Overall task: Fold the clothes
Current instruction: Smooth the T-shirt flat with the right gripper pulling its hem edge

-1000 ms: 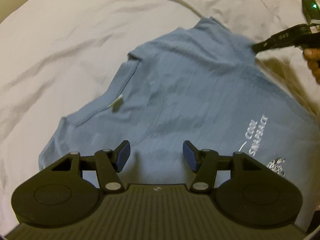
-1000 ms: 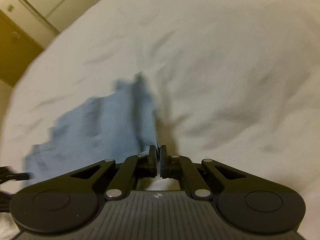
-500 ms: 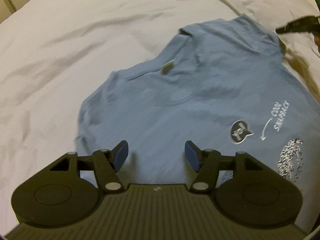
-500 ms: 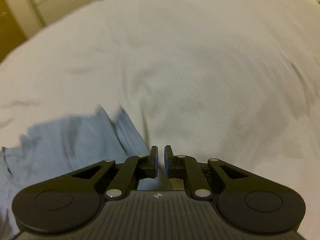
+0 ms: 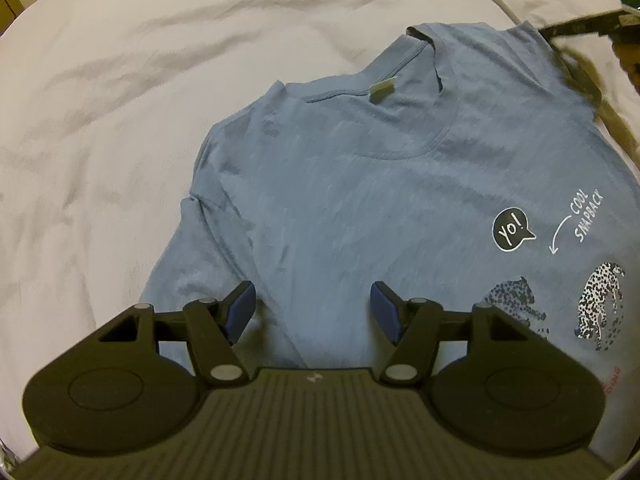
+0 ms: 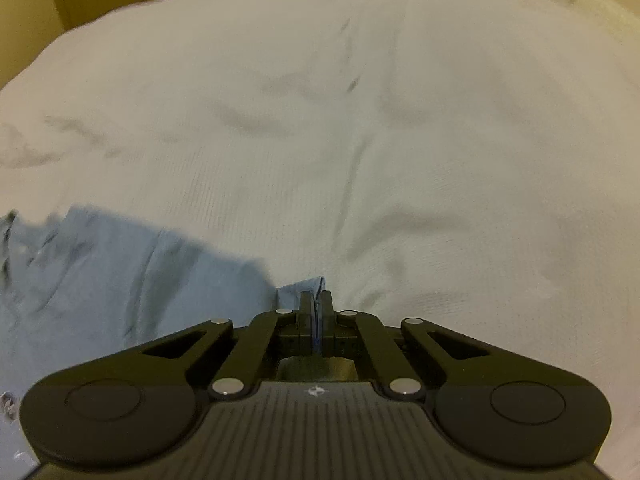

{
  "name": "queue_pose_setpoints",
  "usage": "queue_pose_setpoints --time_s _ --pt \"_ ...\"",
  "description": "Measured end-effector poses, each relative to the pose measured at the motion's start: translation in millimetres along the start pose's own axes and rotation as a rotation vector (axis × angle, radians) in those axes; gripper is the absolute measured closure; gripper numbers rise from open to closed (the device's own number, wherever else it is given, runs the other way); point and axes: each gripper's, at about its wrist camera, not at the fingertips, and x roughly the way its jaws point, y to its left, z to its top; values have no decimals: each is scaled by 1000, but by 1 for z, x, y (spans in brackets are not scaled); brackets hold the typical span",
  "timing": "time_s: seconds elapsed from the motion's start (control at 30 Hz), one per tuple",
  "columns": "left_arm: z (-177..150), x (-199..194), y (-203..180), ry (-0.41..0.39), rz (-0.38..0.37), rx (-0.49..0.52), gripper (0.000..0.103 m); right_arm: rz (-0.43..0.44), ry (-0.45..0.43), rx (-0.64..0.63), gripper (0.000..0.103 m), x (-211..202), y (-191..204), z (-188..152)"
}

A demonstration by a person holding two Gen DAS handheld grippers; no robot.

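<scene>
I am holding my left gripper with its fingers spread wide, hovering just over the lower left part of the blue T-shirt and gripping nothing. The T-shirt is lying front up on the white bedsheet, its neckline pointing toward the far edge of the bed (a small tag is showing inside the collar). Prints are sitting toward the shirt's right side: a black "yo!" bubble, white lettering and spotted cats. Farther right, my right gripper is pressing its fingers together on a corner of the T-shirt, with the wrinkled bedsheet stretching away beyond it.
</scene>
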Motion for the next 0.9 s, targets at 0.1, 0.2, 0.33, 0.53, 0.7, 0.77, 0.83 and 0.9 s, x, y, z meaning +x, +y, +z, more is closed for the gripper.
queue_pose_setpoints --time_s 0.1,0.2,0.33,0.53,0.7,0.77,0.83,0.9 --pt "-1 1 0 0 2 -7 44 -60 -70 54 100 -9 -17 3" --pt "-3 0 -1 0 2 -15 44 -71 -77 92 90 -14 -25 -1" --pt "-4 -1 -2 -2 3 -15 44 -46 -53 148 87 -28 -25 -16" --pt "-5 0 -3 3 -9 -22 42 57 61 297 83 -40 -23 -82" --pt "-8 2 -8 18 -13 -1 42 118 138 436 67 -22 -27 -115" --pt "-8 2 -10 20 -14 6 42 185 152 540 74 -22 -33 -121" --pt "-8 1 -12 19 -15 15 42 243 163 616 97 -28 -36 -123" --pt "-8 -2 -13 14 -15 22 42 155 189 583 98 -38 -34 -122"
